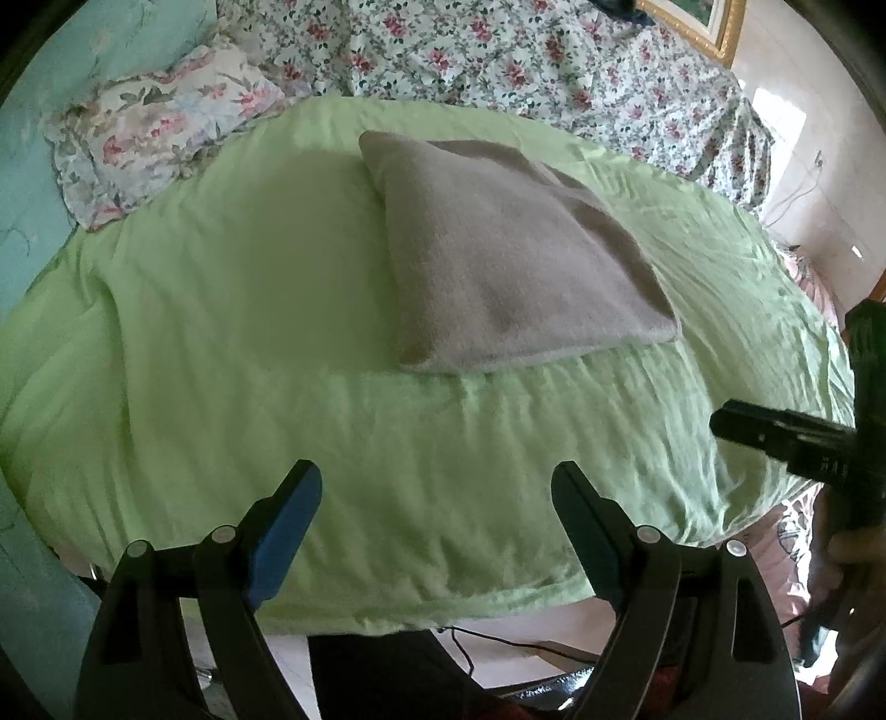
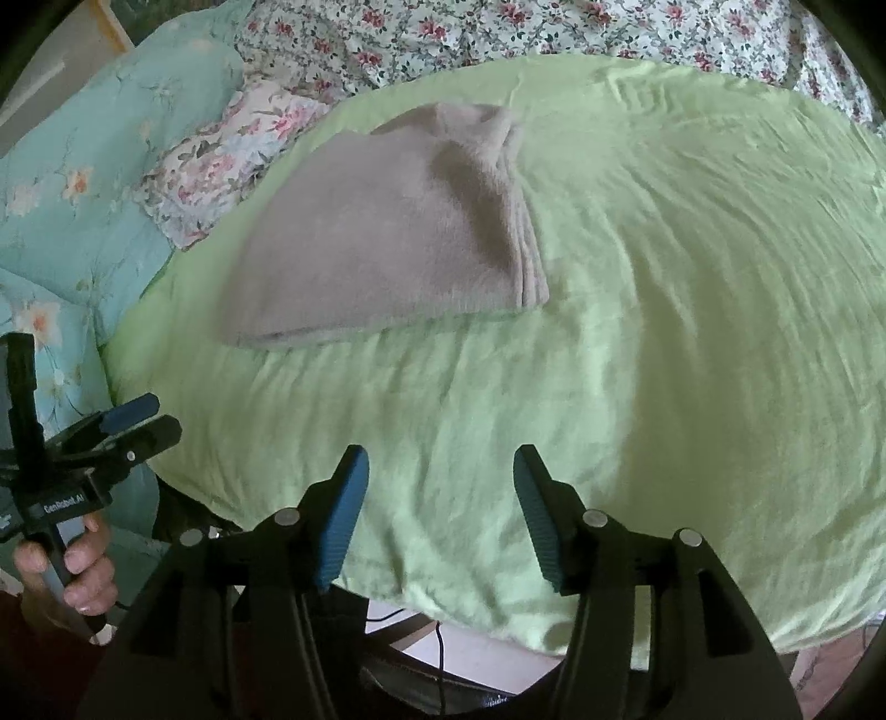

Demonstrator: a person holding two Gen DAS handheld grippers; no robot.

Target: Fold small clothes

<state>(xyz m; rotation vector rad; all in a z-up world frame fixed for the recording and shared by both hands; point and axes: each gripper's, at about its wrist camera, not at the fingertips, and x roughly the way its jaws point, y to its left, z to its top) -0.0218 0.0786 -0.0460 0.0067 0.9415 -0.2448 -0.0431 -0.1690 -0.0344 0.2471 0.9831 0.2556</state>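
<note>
One folded grey-beige fleecy garment [image 1: 515, 249] lies flat on a pale green bed cover [image 1: 277, 332], ahead of both tools and clear of them; in the right wrist view the same garment [image 2: 387, 232] sits ahead and to the left, its stacked layered edges showing on its right side.

There are two tools. The left tool [image 1: 437, 531] hangs over the near edge of the green cover with its two blue-padded fingers [image 1: 282, 537] spread wide and nothing between them. The right tool [image 2: 440, 520] stands likewise over the near edge, its two fingers parted a moderate way and also empty. Each appears at the edge of the other's view, and one hand [image 2: 66, 570] grips the left tool's handle.

Beyond the garment lie one floral pillow with pink blossoms [image 1: 160, 122], one light blue flowered quilt [image 2: 83, 166] and one white sheet with small red flowers [image 1: 498, 50].
</note>
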